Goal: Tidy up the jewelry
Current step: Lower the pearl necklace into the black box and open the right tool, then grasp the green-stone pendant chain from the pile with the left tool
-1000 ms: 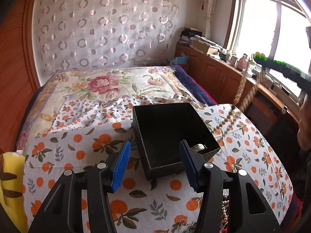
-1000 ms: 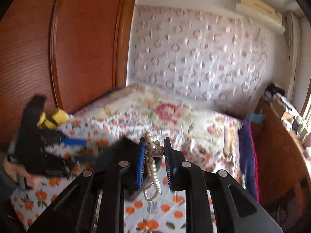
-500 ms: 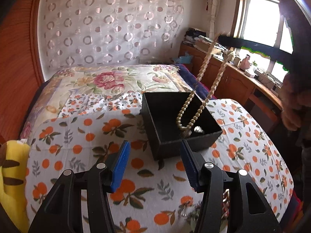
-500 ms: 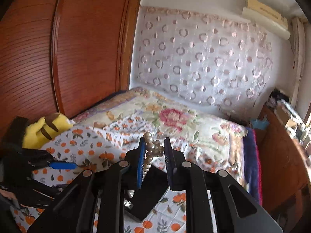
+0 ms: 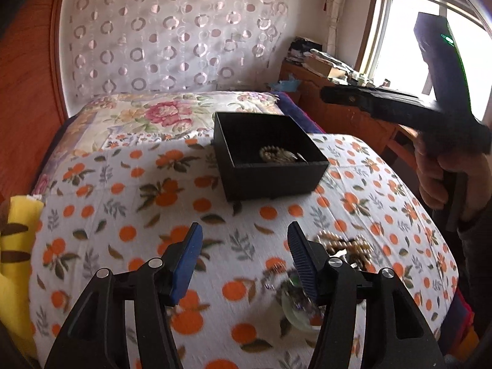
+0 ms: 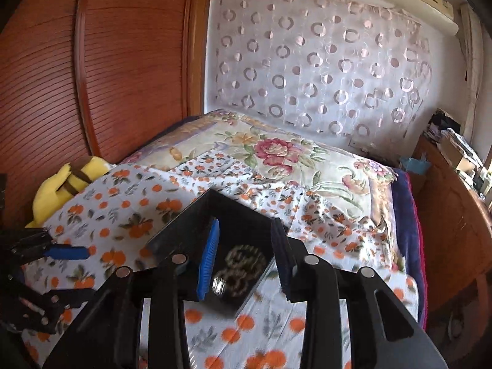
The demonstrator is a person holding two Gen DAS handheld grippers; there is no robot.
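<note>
My right gripper (image 6: 244,258) above black box (image 5: 270,172), jaws opening, nothing between; pearl necklace (image 6: 244,264) coiled inside box. My left gripper (image 5: 244,255) near side of box, jaws opening, empty; loose jewelry pile (image 5: 344,246) just beside its right finger.

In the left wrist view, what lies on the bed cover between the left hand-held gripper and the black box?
Only bare orange-print bed cover lies between the left hand-held gripper, whose jaws are opening, and the black box. The loose jewelry pile sits off to the right.
</note>
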